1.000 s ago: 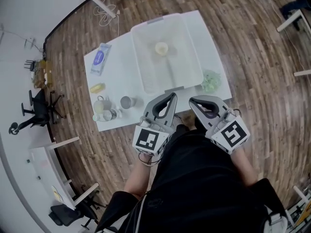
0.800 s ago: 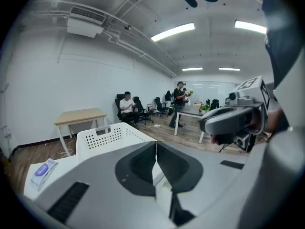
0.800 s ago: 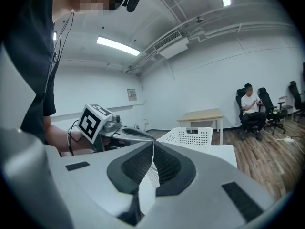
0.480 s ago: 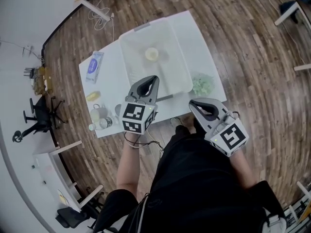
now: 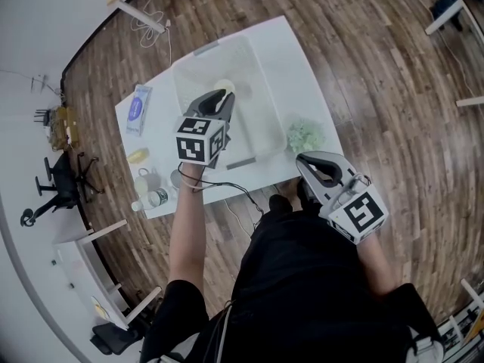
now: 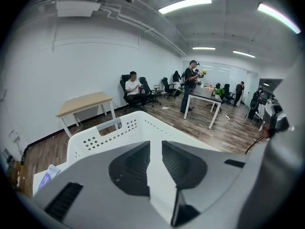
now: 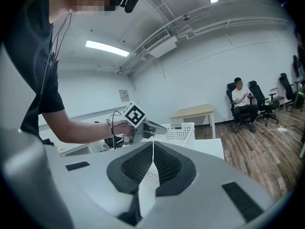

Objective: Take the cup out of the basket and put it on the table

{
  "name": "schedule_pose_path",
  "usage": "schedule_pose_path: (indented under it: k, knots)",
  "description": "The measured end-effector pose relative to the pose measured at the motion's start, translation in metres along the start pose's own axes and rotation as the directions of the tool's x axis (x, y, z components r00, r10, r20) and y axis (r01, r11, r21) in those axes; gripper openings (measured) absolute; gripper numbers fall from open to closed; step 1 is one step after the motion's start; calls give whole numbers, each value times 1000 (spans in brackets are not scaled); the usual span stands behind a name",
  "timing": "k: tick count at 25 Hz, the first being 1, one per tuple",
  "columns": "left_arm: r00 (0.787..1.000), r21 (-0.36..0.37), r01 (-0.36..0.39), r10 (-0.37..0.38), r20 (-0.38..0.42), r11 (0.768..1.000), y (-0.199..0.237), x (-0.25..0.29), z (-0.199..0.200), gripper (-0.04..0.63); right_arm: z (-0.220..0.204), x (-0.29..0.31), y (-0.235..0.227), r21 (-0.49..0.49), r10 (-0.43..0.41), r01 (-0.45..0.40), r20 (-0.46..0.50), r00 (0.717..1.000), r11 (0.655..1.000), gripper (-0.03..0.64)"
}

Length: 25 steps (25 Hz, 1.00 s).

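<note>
A translucent white basket (image 5: 261, 104) stands on the white table (image 5: 299, 63). A pale yellow cup (image 5: 226, 86) lies inside it toward the far end, partly hidden. My left gripper (image 5: 221, 95) reaches out over the basket, its tips just short of the cup. Its jaws have just been opening and stand apart with nothing between them, the basket's perforated wall (image 6: 119, 130) ahead. My right gripper (image 5: 301, 159) hovers shut and empty at the table's near edge. The right gripper view shows the left gripper (image 7: 159, 126) over the basket (image 7: 180, 131).
Left of the basket lie a blue packet (image 5: 137, 104), a yellow item (image 5: 138, 156), a small bottle (image 5: 151, 198) and a metal cup (image 5: 177, 178). A green crumpled thing (image 5: 305, 134) sits right of the basket. Seated and standing people, chairs and desks fill the room behind.
My left gripper has travelled from the table's near edge out over the basket, and its jaws have parted. The right gripper has shifted only a little at the table's near edge.
</note>
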<state>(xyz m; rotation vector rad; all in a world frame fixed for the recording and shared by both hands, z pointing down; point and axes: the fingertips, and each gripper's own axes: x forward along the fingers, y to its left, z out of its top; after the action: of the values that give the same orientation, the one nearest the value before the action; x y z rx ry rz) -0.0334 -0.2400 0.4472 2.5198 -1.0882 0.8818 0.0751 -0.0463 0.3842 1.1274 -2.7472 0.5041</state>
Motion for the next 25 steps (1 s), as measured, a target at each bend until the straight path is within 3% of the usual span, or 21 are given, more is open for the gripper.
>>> schedule_pose_path:
  k: [4, 8, 13, 17, 22, 25]
  knots:
    - [995, 44, -11, 15, -100, 999, 13, 36, -18, 116, -2, -5, -17, 19, -26, 26, 2, 1000, 1000, 25]
    - [971, 169, -36, 74, -229, 985, 28, 68, -53, 140, -6, -8, -32, 33, -49, 49, -12, 999, 998, 25]
    - [923, 361, -30, 164, -348, 932, 36, 95, -87, 160, -7, -14, -48, 54, -76, 77, -12, 997, 996, 25]
    - [889, 421, -1, 193, -415, 907, 42, 113, -112, 160, -9, -15, -55, 61, -88, 89, -25, 996, 994, 25]
    - [848, 551, 20, 278, -452, 834, 57, 126, -133, 158, -11, -15, -62, 67, -100, 103, -39, 994, 992, 25]
    - [843, 560, 23, 285, -457, 828, 59, 131, -138, 125, -11, -15, -66, 71, -108, 111, -45, 993, 991, 25]
